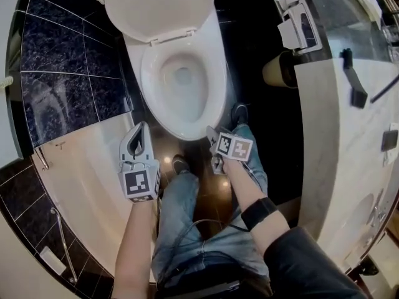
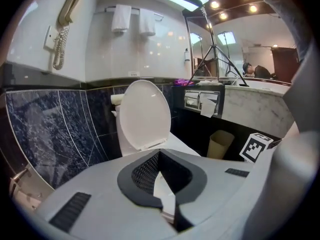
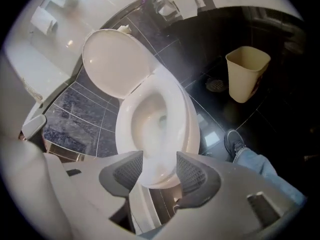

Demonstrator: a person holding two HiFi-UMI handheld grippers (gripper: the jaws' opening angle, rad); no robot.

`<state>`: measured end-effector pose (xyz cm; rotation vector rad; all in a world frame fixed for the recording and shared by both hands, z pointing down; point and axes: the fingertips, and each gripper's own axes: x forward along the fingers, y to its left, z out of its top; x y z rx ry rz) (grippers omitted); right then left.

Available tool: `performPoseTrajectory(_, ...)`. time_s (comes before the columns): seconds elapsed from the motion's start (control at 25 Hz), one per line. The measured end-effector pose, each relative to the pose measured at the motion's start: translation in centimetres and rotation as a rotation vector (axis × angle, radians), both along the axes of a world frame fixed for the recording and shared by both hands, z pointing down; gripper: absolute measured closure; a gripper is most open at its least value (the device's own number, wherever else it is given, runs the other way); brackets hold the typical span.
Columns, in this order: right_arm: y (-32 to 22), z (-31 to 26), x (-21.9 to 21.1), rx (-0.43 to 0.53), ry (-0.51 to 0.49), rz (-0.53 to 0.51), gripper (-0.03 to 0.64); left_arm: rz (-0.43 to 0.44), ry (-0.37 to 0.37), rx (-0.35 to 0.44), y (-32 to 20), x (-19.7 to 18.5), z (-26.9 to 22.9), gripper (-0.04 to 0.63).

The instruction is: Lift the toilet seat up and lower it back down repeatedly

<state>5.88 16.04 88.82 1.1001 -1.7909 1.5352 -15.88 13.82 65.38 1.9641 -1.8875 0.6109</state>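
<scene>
Right gripper (image 3: 160, 171) fingers spread, left gripper (image 2: 159, 154) fingers clenched together – toilet seat (image 3: 186, 119) down, just beyond both – apart.

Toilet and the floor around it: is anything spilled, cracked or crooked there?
Nothing stands out. The white oval toilet lid stands raised and straight, the white bowl looks clean and whole, the beige plastic waste bin sits upright on the dark glossy floor, and no spill shows.

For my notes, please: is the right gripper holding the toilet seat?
No, the right gripper has its jaws apart, clear of the toilet.
</scene>
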Motion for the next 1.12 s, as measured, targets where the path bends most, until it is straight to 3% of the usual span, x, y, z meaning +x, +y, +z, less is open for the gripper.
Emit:
performPoseTrajectory(0.6, -0.1, 6.2, 0.3, -0.108, -0.21, 0.355, 0.408, 0.041, 0.006, -0.023, -1.2, 1.3, 4.8, 0.595)
performPoseTrajectory(0.68, 0.0, 6.1, 0.3, -0.104, -0.229, 0.365, 0.449, 0.04, 0.008, -0.031, -1.2, 1.4, 5.2, 0.595)
performPoseTrajectory(1.12, -0.1, 6.0, 0.2, -0.108, -0.282, 0.372, 0.454, 0.041, 0.017, -0.063, -0.6, 1.9, 6.7, 0.595)
